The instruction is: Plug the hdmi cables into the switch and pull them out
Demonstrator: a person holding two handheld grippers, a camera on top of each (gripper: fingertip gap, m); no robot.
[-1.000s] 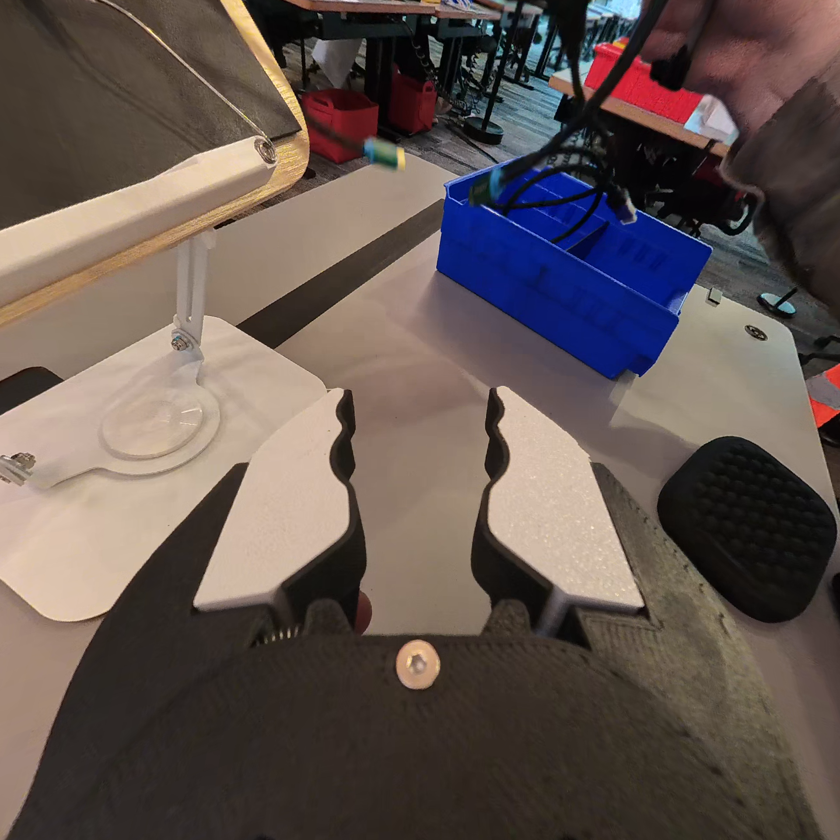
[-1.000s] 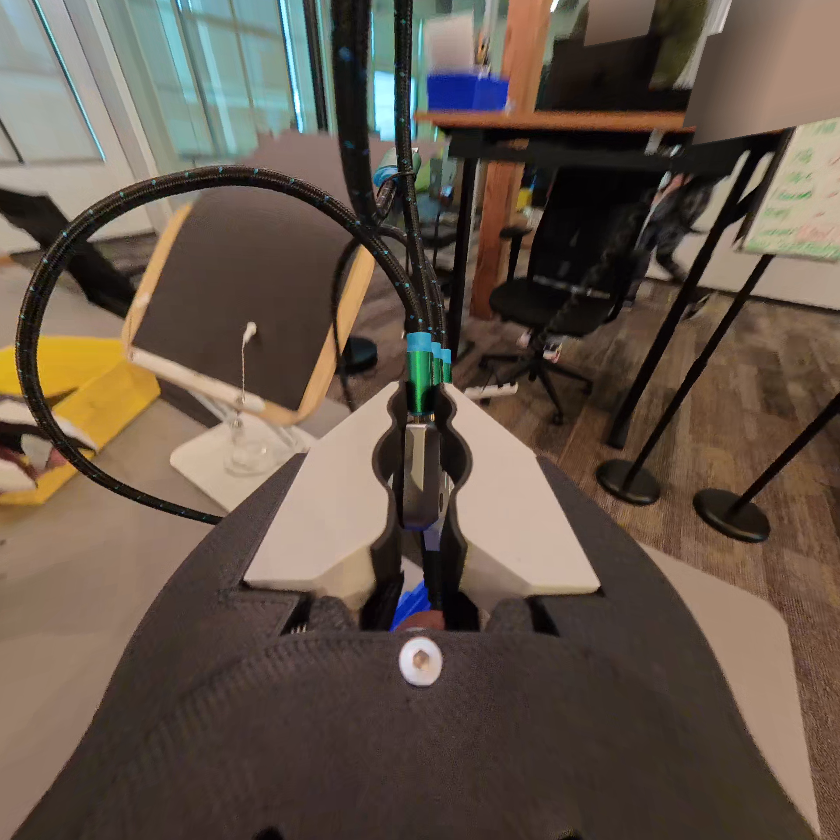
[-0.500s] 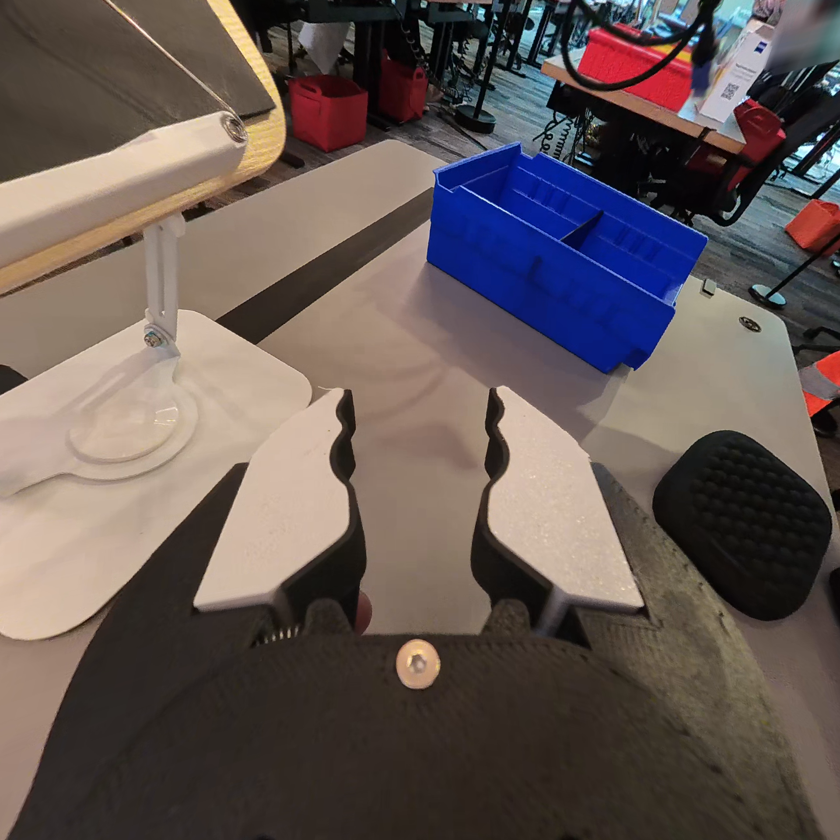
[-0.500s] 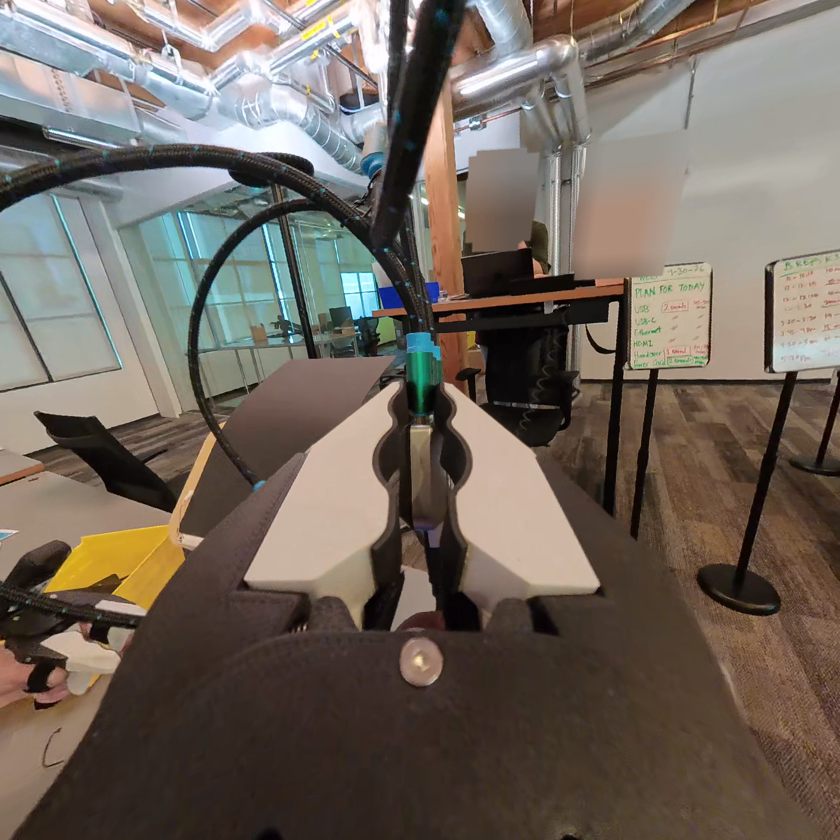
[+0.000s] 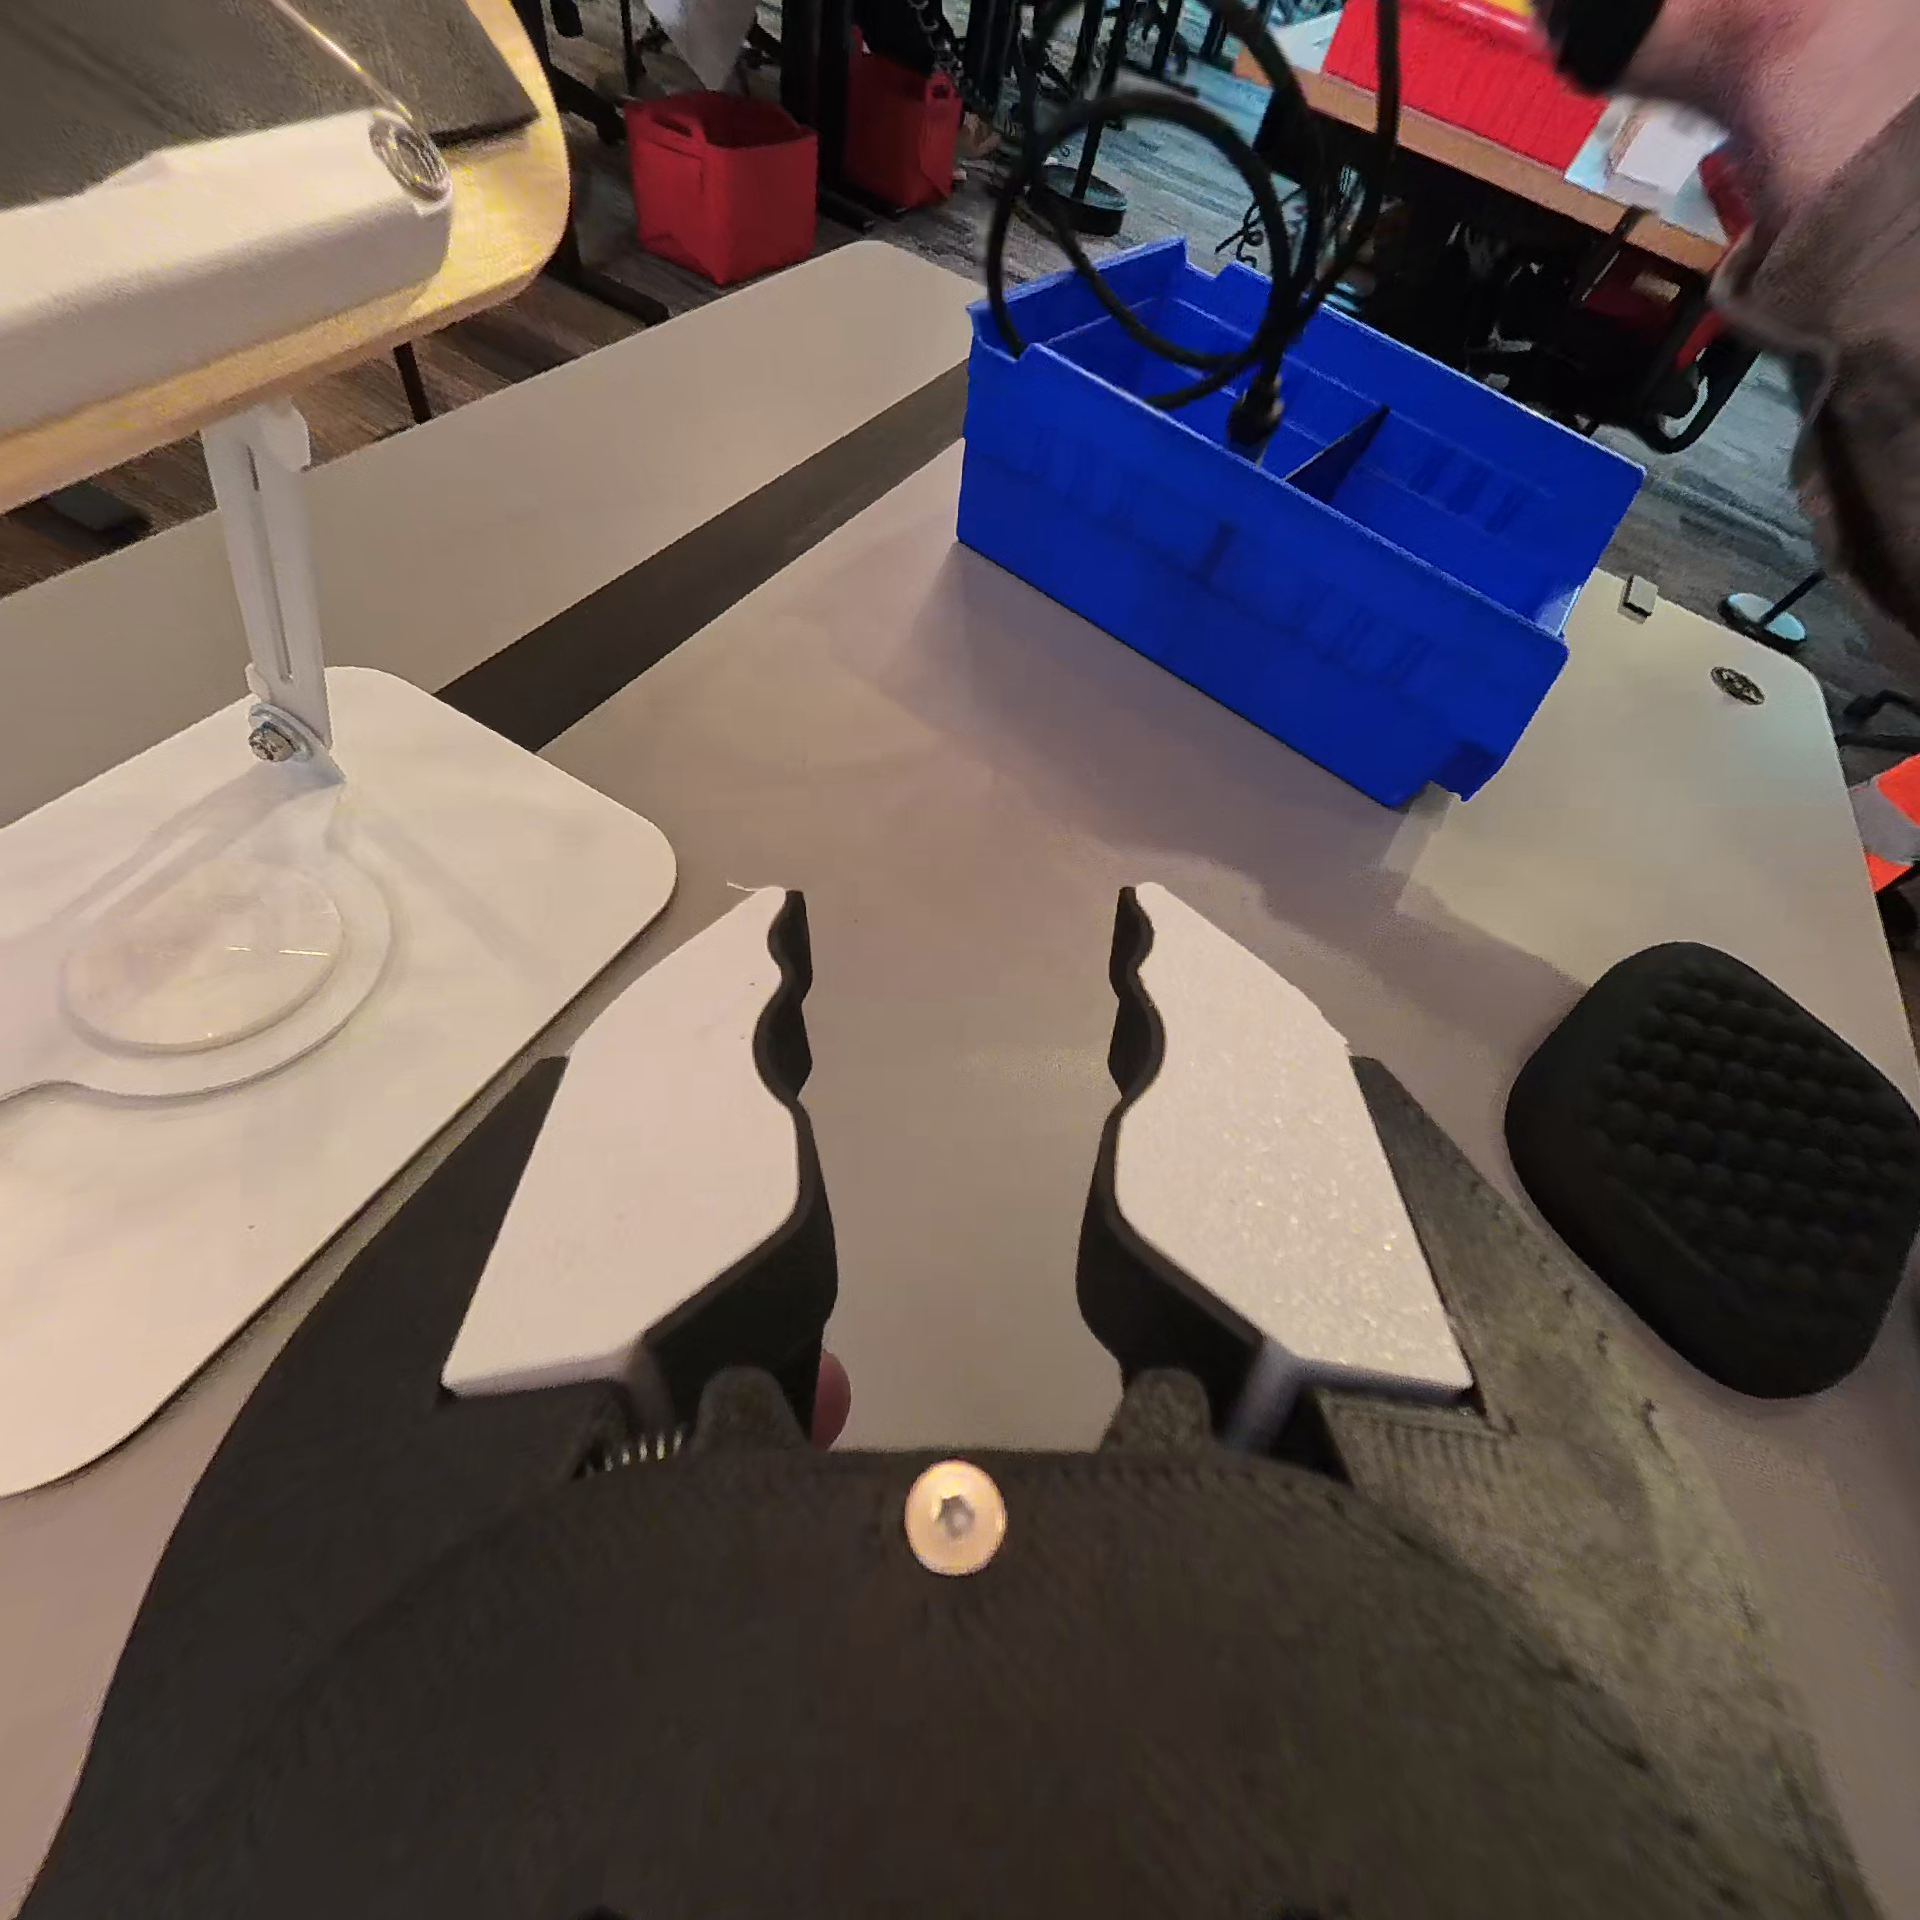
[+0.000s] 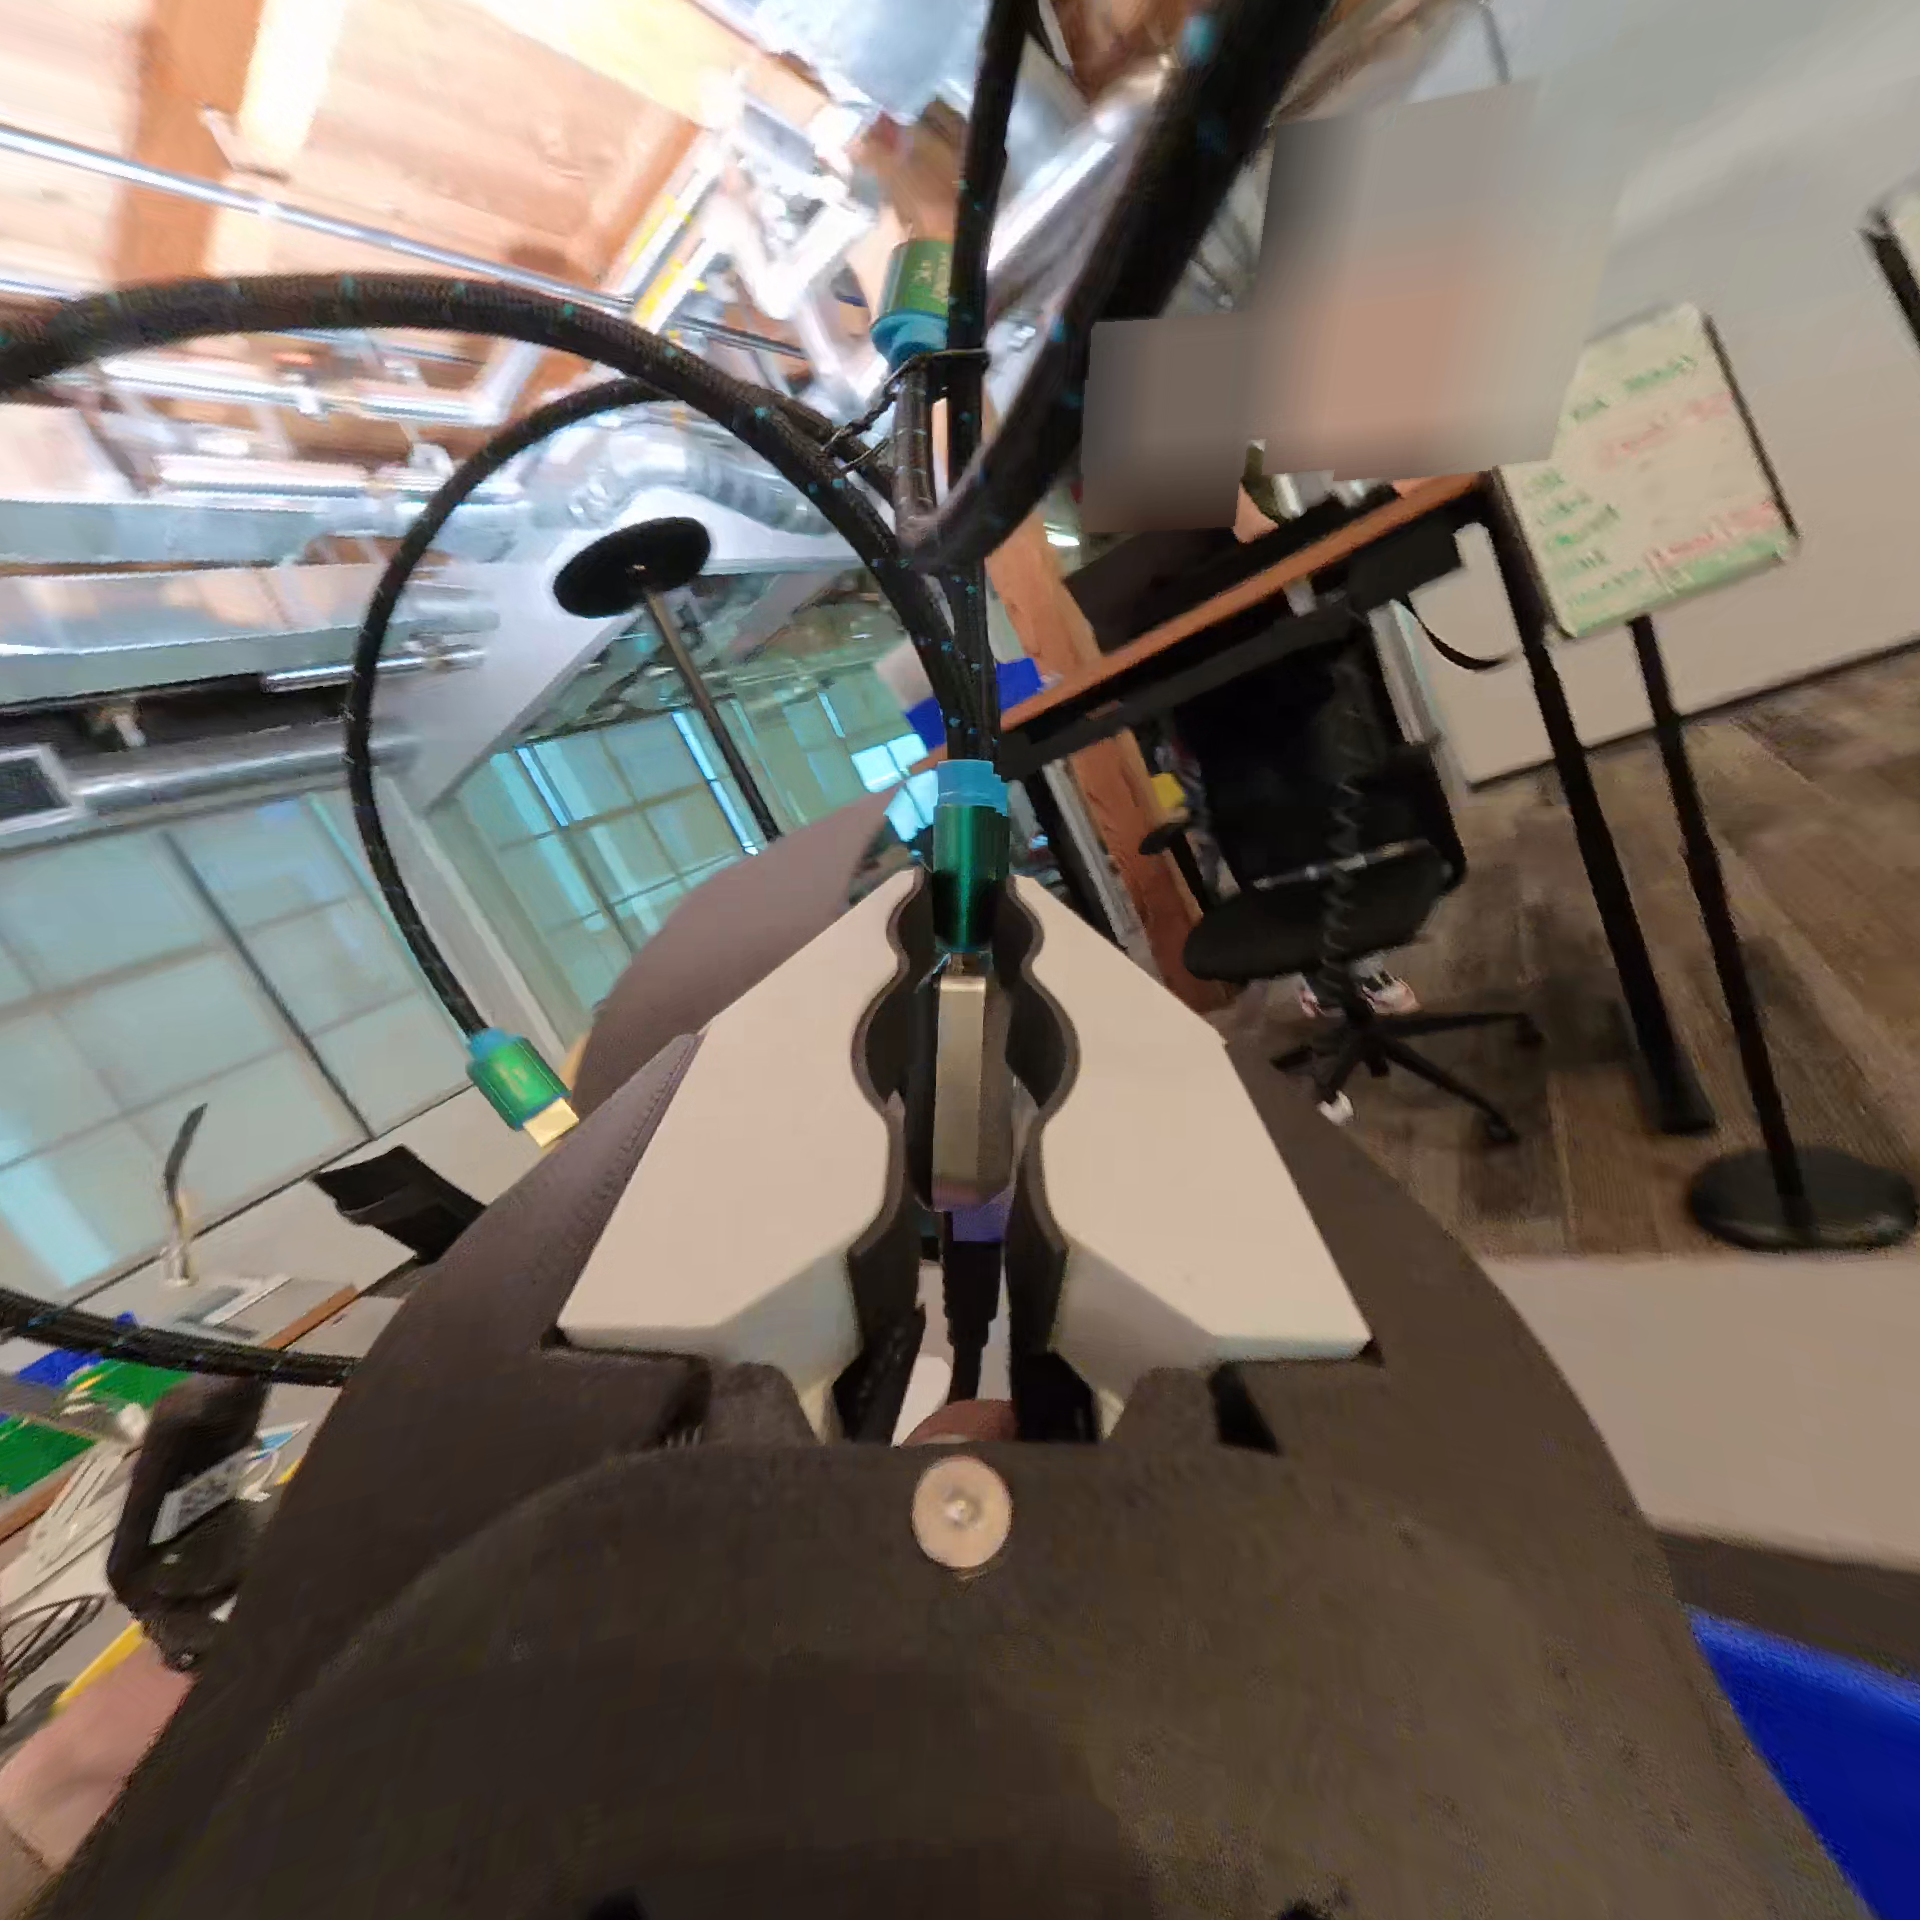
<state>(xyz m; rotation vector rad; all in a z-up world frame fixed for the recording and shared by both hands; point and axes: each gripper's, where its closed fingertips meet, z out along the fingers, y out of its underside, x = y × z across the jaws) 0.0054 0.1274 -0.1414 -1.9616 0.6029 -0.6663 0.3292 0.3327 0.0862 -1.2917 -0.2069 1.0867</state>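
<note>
My right gripper (image 6: 966, 894) is shut on a small grey metal switch (image 6: 961, 1091), held up in the air. A green hdmi plug (image 6: 964, 873) on a black braided cable (image 6: 623, 332) sits in the switch's front end. A second green plug (image 6: 516, 1086) hangs free at the left, and a third (image 6: 920, 286) is tied to the cables higher up. In the left wrist view the cable loops (image 5: 1132, 208) dangle over the blue bin (image 5: 1247, 561), with one end down inside it. My left gripper (image 5: 958, 914) is open and empty, low over the grey table (image 5: 935, 779).
A white stand base (image 5: 260, 1039) carrying a tilted board (image 5: 208, 208) stands at the left. A black textured pad (image 5: 1714, 1174) lies at the right. A person's sleeve (image 5: 1849, 312) is at the top right. Red bins (image 5: 717, 177) stand on the floor beyond the table. Spacing between my two grippers at the tips: around 45 cm.
The right gripper rose with the switch and cables, clearing the blue bin, and has tilted; now the cable loops hang down into the bin again. The left gripper has barely moved.
</note>
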